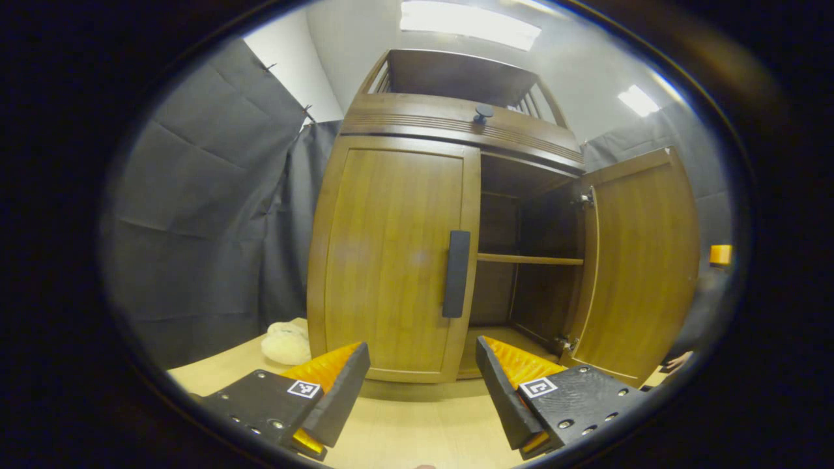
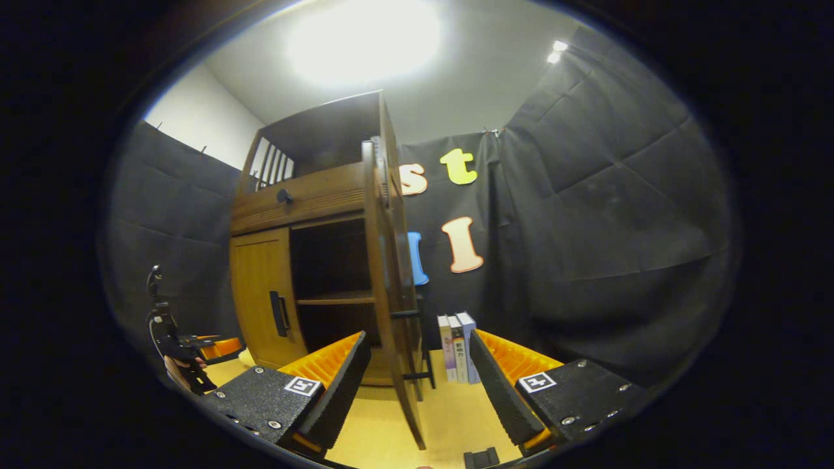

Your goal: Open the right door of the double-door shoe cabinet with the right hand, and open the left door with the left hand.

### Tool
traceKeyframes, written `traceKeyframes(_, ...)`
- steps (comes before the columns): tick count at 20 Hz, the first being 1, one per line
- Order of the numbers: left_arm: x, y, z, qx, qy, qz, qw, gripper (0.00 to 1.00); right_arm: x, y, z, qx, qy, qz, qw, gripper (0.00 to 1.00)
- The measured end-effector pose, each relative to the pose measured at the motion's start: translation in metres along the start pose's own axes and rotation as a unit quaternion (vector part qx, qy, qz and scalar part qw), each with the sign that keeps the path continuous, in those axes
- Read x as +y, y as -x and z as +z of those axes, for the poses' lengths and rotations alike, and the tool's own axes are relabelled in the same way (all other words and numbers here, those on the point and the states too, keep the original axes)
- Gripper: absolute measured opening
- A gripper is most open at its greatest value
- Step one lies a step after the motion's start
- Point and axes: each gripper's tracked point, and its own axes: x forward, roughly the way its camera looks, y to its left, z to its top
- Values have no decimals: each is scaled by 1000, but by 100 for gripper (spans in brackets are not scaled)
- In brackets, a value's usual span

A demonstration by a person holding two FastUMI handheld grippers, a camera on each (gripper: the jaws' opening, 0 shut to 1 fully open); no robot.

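no wording can be read; the books standing beside the cabinet's open right door carry spine print too small to make out

Left hand-held gripper and right hand-held gripper, both level, fingers spread, gripping nothing.

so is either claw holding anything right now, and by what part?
Nothing is held. The left claw is open, short of the closed left door's handle. The right claw is open astride the open right door's edge, fingers not pressing it.
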Motion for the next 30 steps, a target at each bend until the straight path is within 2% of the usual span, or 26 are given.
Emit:
traceKeyframes(2,-1,-2,2,-5,3,-3,1000,98,30,-3,1,-5,13,26,1000,94)
traceKeyframes(6,-3,-3,4,-10,18,-4,1000,98,83,-24,-5,3,5,64,998,94)
traceKeyframes(7,-4,-4,3,-10,19,-2,1000,98,93,-30,-9,9,11,71,997,91)
traceKeyframes(11,-10,-4,2,-2,30,-13,999,98,123,-56,-25,23,46,72,996,94)
traceKeyframes(15,-22,-7,6,-3,53,-32,998,94,131,-77,-47,35,55,60,996,95)
traceKeyframes(16,-27,-8,5,0,57,-39,998,98,132,-84,-52,40,54,60,996,92)
traceKeyframes(18,-33,-9,5,0,62,-52,997,96,133,-94,-55,44,61,58,995,95)
traceKeyframes(21,-36,-25,8,6,51,-60,997,92,141,-98,-52,34,63,59,996,95)
traceKeyframes(22,-41,-29,6,13,46,-65,997,91,143,-102,-53,35,60,62,996,92)
traceKeyframes(23,-45,-36,6,15,42,-68,997,90,143,-102,-55,38,58,63,996,94)
traceKeyframes(29,-71,-41,-6,21,20,-58,998,97,144,-113,-59,47,55,65,995,95)
traceKeyframes(30,-78,-43,-4,23,22,-56,998,89,145,-114,-60,48,54,66,995,95)
